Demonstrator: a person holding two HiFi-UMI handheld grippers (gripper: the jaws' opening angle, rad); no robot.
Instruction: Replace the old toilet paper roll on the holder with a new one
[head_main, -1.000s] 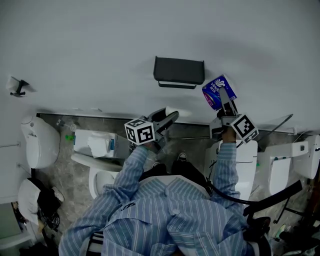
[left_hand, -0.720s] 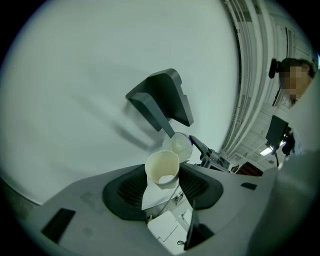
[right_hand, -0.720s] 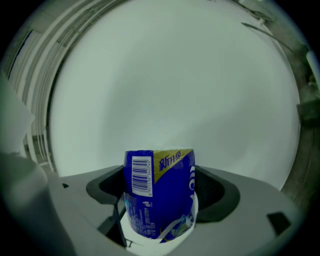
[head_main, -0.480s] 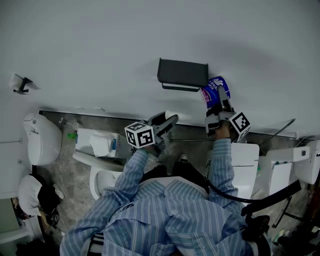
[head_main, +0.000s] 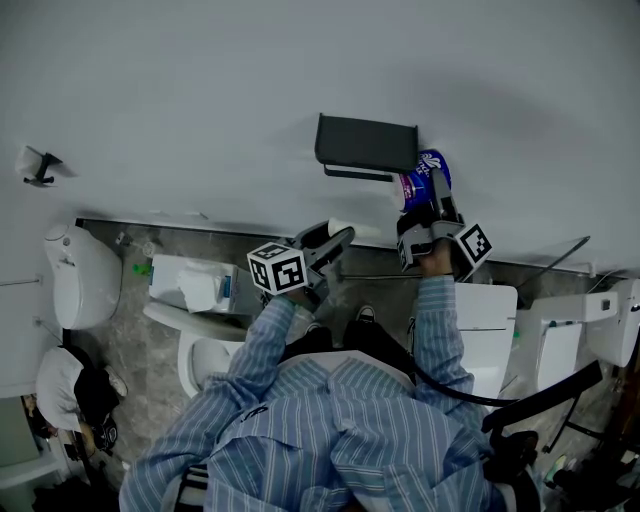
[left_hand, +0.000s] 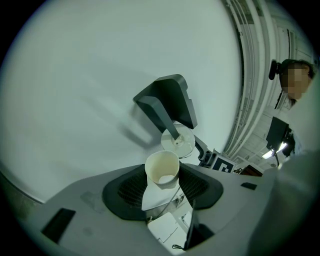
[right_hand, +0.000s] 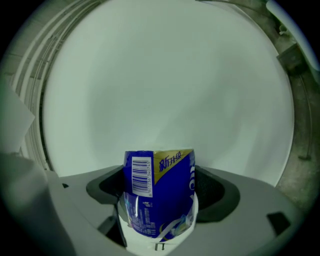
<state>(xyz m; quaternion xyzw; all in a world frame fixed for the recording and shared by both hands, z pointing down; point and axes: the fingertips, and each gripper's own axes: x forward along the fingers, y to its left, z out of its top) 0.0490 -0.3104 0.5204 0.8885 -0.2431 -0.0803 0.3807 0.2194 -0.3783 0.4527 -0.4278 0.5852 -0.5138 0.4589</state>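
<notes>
Moved since earlier: right gripper (head_main: 430, 200) has carried its load in from well right of the holder to just beside its right end, rolling the wrist as it came; left gripper (head_main: 335, 240) has kept its place.
Right gripper: jaws clamped on both sides of the new toilet paper roll in a glossy blue printed wrapper (right_hand: 160, 192), barcode towards the camera.
Left gripper: jaws fairly wide, closed on the pale cardboard tube of the spent roll (left_hand: 162, 170), held low and clear of the holder.
Holder: dark grey wall-mounted toilet paper holder with a flat cover (head_main: 366, 145); the bar (head_main: 355, 172) beneath it is bare.
Step in hand: old tube is already off and the new roll is being brought up to the bar's right end.
Next move calls for: lining the roll's hollow up with the bar, then sliding it on sideways.
Caution: the wrapper appears still on, and I cannot tell whether it covers the hole.
Backdrop: plain white wall (head_main: 200, 90).
</notes>
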